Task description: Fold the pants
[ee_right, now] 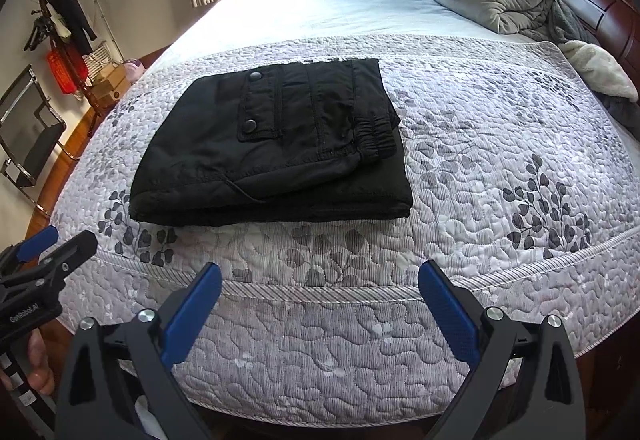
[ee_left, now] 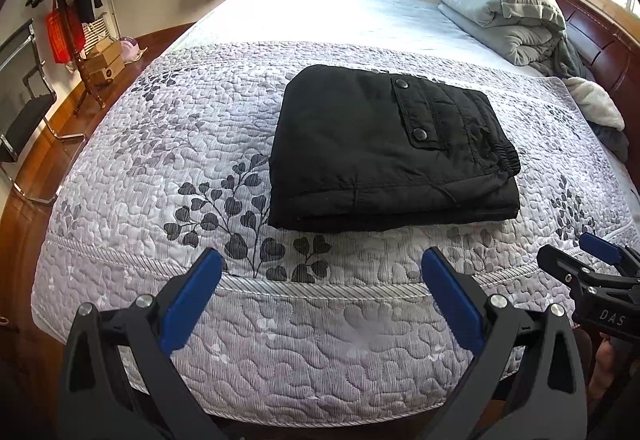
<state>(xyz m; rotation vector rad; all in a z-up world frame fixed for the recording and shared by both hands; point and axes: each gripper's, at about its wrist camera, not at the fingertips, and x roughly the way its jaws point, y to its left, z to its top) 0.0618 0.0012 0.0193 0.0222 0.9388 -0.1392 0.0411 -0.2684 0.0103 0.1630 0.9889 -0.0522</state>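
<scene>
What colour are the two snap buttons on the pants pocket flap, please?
Dark metallic grey snap buttons on the black pants; clearest in the left wrist view.

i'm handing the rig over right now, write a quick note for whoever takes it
Left gripper: open, holding nothing, hovering over the near edge of the bed.
Right gripper: open, holding nothing, beside the left one.
Pants: black, folded into a compact stack in the middle of the quilt, pocket flap and waistband on top, neither gripper touching them.
Done: the fold looks complete.
Left: likely nothing, maybe square up the lower layer sticking out at the right edge.
</scene>
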